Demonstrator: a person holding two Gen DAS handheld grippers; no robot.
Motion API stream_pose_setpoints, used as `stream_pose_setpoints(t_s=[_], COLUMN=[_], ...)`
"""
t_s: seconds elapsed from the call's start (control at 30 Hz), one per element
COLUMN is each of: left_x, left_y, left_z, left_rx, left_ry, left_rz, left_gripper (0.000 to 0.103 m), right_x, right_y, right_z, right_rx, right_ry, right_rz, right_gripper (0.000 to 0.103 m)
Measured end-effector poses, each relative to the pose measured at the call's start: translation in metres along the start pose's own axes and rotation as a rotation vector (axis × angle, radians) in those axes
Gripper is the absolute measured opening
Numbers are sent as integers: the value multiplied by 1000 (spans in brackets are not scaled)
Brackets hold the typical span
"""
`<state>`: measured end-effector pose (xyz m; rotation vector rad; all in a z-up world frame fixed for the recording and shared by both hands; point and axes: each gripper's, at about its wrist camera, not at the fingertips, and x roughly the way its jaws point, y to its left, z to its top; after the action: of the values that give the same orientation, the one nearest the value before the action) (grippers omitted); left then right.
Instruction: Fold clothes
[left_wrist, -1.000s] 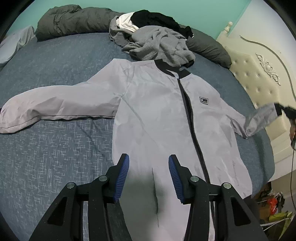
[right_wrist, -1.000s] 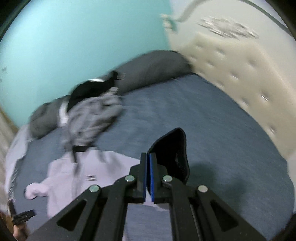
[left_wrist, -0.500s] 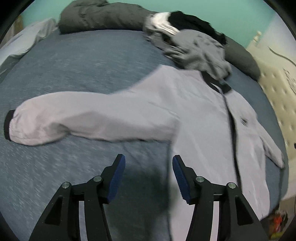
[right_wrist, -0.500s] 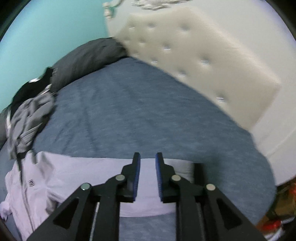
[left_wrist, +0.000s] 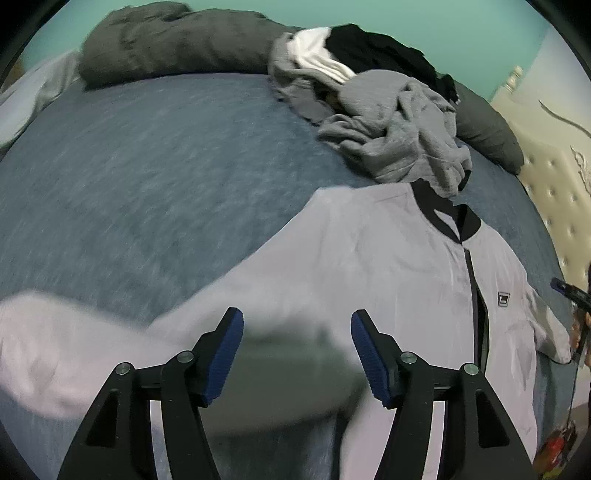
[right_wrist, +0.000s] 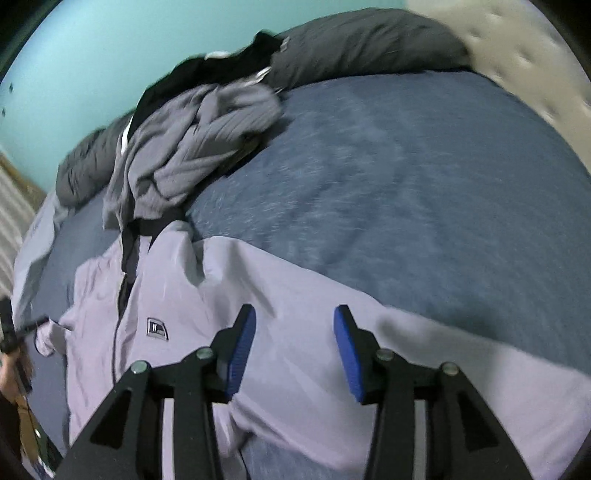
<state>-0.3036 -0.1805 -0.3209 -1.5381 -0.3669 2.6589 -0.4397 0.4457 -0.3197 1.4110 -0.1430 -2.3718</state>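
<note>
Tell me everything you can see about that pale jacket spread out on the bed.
The pale lilac-grey jacket looks like thin, smooth, slightly creased fabric. It lies face up on the blue bedspread, sleeves spread to both sides. It has a dark collar, a dark front zip and a small chest badge. A heap of grey clothes overlaps its collar. Neither gripper holds it.

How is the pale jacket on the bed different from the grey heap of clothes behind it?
The jacket lies spread flat, sleeves out; the heap is bunched and crumpled. The jacket is smooth pale lilac with a black collar and zip; the heap looks like soft darker grey knit, tangled with black and white pieces. Both rest on the blue bedcover.
</note>
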Motion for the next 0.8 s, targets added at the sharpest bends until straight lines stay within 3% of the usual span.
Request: stream_pose_setpoints(t_s=[0.3, 0.5, 0.53, 0.63, 0.67, 0.73, 0.8], left_x=[64, 101, 106, 118, 120, 125, 126], left_y=[-14, -12, -12, -14, -16, -21, -27], left_z=[61, 79, 81, 83, 83, 81, 79], left_rx=[76, 107, 110, 126, 133, 154, 177], left_ry=[22, 65, 70, 77, 81, 86, 82], left_rz=[19, 34, 29, 11, 5, -1, 3], left_gripper=[66, 66, 66, 66, 61, 40, 20], right_x=[92, 132, 136, 147, 151, 153, 144], right_y=[60, 80, 83, 89, 91, 93, 87], right_z=[53, 65, 65, 65, 65, 66, 70], right_rx=[-168, -263, -277, -320, -334, -350, -312], right_ry=[74, 130, 137, 160, 167, 154, 94], right_rz=[25, 15, 13, 6, 3, -12, -33], right_gripper=[45, 45, 43, 22, 13, 5, 3])
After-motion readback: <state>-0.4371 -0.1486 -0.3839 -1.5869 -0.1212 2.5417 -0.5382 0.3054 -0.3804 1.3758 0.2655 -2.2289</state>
